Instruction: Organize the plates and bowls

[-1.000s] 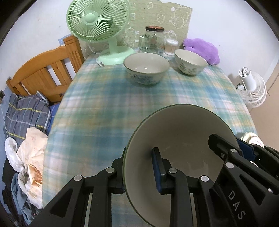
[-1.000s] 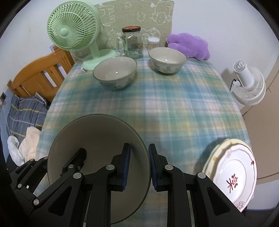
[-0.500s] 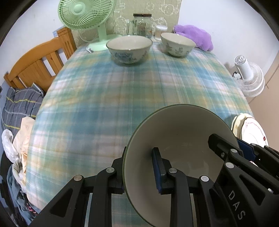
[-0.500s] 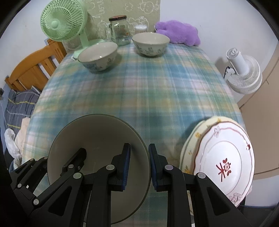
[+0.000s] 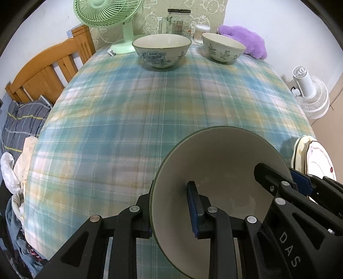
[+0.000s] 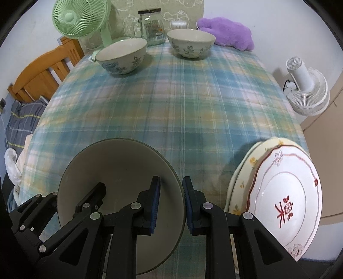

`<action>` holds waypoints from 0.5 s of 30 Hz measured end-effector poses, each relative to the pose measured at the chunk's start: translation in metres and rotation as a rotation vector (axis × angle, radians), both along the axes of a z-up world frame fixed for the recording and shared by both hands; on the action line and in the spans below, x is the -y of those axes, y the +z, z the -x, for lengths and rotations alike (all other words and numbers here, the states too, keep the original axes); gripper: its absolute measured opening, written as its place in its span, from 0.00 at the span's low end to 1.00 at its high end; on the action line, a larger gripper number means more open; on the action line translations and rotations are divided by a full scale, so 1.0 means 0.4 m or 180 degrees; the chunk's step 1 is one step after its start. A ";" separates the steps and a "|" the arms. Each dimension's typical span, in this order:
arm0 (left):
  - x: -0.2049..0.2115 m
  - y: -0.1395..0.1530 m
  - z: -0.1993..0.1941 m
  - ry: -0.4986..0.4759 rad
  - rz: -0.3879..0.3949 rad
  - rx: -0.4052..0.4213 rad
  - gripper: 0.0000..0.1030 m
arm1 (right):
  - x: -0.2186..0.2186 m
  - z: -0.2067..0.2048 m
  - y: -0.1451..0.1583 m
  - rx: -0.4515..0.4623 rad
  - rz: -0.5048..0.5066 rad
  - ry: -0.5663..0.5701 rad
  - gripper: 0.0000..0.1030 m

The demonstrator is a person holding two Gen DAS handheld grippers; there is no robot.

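left gripper [image 5: 171, 212] clenched on the left rim of a plain grey-green bowl [image 5: 223, 163]: one finger outside the wall, the other pad inside against the inner wall. right gripper [image 6: 171, 202] clenched on the opposite rim of the same bowl [image 6: 120, 171], inner pad inside, outer pad outside. bowl sits between the two grippers, tilted, its mouth facing the cameras, over the near part of the plaid tablecloth [image 5: 150, 107]; whether its base touches the cloth cannot be told. in the left wrist view the right gripper's black frame shows across the bowl's right side.

stack of plates [image 6: 278, 201] lies at the table's near right edge, just beside the right gripper's outer finger; top plate white with a red mark, a yellow-flowered plate beneath.

two patterned bowls at the far end, well apart from the held one: blue-print bowl [image 5: 161, 52] left, leaf-print bowl [image 5: 223, 48] right. behind them a green desk fan [image 5: 107, 12], a glass jar [image 5: 179, 21], a purple plush [image 5: 244, 39].
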State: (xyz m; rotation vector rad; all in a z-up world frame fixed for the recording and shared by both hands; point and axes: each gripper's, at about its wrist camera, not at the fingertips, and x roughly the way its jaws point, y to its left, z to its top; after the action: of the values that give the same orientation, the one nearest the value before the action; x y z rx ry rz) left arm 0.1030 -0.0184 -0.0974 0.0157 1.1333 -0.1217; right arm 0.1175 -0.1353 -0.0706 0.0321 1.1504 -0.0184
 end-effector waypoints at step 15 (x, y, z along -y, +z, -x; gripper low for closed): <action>-0.013 0.050 0.001 0.0006 0.0131 0.0049 0.84 | 0.016 -0.010 0.032 0.0073 -0.0183 0.0065 0.42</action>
State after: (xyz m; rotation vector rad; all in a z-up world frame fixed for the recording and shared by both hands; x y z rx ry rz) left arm 0.1025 -0.0134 -0.0773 -0.0211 1.1150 -0.1430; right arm 0.1214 -0.1415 -0.0580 0.0713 1.1282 0.0331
